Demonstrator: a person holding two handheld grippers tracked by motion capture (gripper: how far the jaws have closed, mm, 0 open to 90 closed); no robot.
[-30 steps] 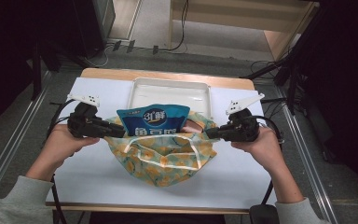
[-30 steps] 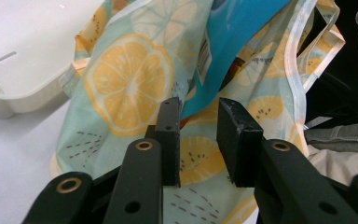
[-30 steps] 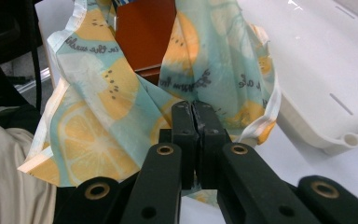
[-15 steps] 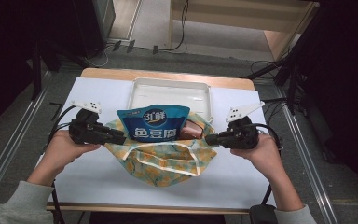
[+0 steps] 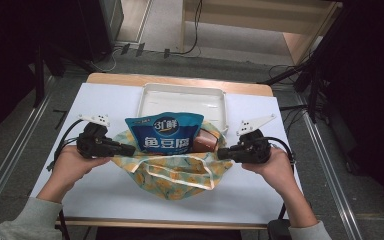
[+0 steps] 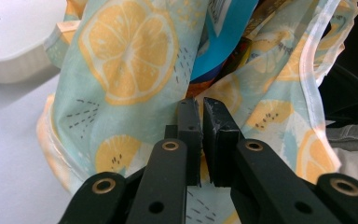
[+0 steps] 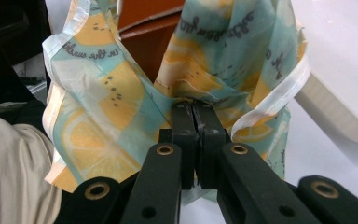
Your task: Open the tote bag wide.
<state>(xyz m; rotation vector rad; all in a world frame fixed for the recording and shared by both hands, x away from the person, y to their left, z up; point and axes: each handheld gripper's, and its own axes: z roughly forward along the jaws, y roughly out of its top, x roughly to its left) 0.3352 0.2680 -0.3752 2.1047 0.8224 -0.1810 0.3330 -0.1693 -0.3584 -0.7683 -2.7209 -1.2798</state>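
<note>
While the white tabletop (image 5: pixel 105 190) carries a white rectangular plastic tray (image 5: pixel 182 97) at its far edge, the lemon-print cloth bag (image 5: pixel 180 170) lies just before it, holding a blue snack pouch (image 5: pixel 165 135). The left claw (image 5: pixel 130 149), its jaws just closing, pinches the bag's left rim; the right claw (image 5: pixel 221 153) is clamped on its right rim.

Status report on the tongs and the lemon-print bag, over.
Left tongs just closed on lemon-print bag edge. Right tongs clamped on opposite edge. Blue pouch inside. Nothing in the way.
</note>
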